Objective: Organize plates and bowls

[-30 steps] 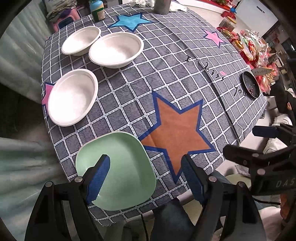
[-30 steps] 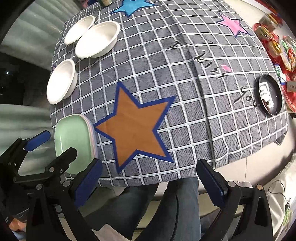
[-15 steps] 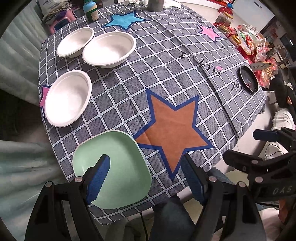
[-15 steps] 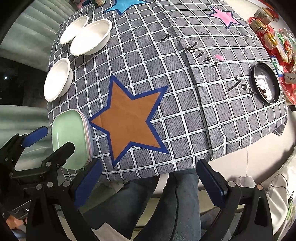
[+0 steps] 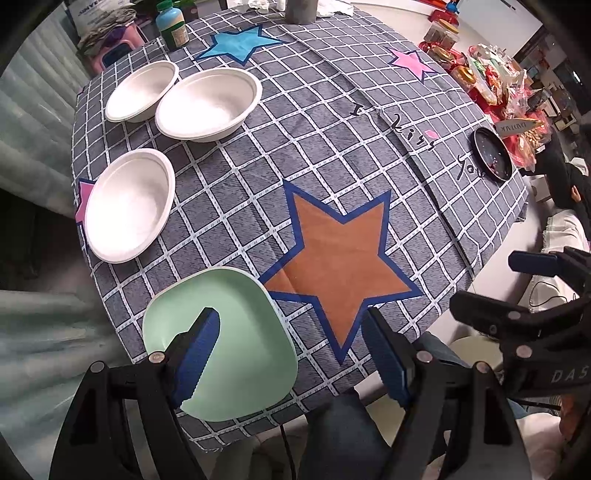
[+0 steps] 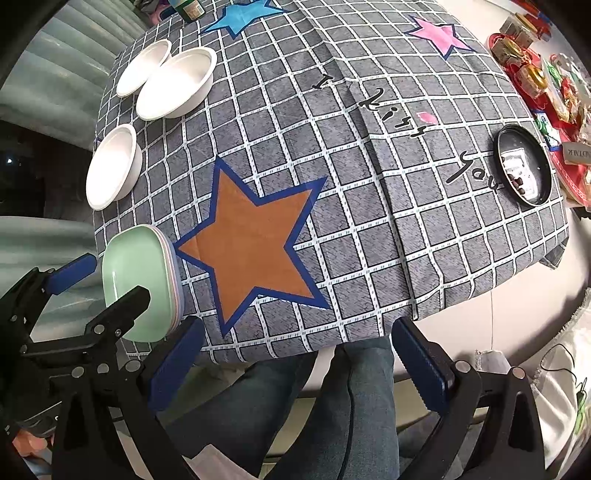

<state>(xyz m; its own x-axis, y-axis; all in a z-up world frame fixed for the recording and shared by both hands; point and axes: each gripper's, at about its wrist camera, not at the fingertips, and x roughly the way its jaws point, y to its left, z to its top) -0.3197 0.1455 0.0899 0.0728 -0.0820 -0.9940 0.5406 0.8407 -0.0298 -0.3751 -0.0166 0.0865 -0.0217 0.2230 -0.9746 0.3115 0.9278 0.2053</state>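
Note:
A stack of square plates with a green one on top [image 5: 240,332] [image 6: 136,273] sits at the table's near left corner. Three white bowls stand on the left: one nearer [image 5: 129,205] [image 6: 112,166], and two side by side farther back [image 5: 208,103] [image 5: 142,90] [image 6: 177,83]. My left gripper [image 5: 291,354] is open and empty, above the near edge with its left finger over the green plate. My right gripper [image 6: 299,362] is open and empty, off the near edge above the person's legs. Each gripper shows in the other's view [image 5: 532,295] [image 6: 96,284].
The round table [image 6: 369,192] has a grey checked cloth with an orange star [image 5: 340,258]. A black dish [image 5: 493,153] [image 6: 524,166] lies at the right edge. A green bottle [image 5: 171,27] and a grey cup [image 5: 301,9] stand at the back. Red packaged goods [image 6: 554,85] lie to the right.
Both grippers have drawn back slightly from the table, so the view has widened a little. Both stay open and empty. Plates and bowls have not moved.

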